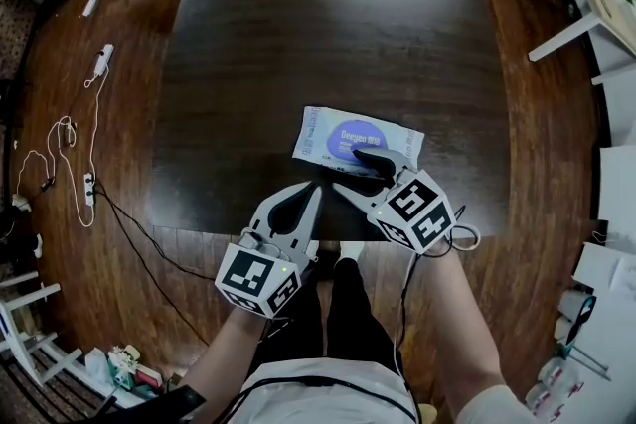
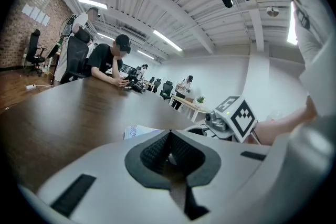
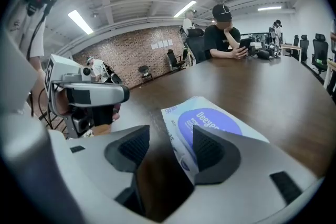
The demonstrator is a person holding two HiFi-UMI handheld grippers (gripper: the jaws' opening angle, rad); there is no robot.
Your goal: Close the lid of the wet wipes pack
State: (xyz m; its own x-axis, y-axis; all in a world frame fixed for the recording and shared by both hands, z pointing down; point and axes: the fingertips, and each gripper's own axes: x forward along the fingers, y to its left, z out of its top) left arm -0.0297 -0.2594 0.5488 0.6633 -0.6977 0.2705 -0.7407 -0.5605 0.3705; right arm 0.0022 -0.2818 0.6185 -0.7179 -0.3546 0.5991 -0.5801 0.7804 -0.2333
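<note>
Wet wipes pack [image 1: 348, 136] lies flat on the dark desk [image 1: 318, 35] close to its near edge. Its blue oval label faces up and its long axis runs left to right, with the right end a little nearer. The right tool [image 1: 348, 170] is spread wide at the pack's near long edge. One jaw is above the label and the other is off the pack over bare desk. The left tool [image 1: 313, 194] is pinched together on nothing, just left of and nearer than the pack, at the desk's near edge.

Left tool [image 2: 169, 136] closed, right tool [image 3: 169, 144] parted.
</note>
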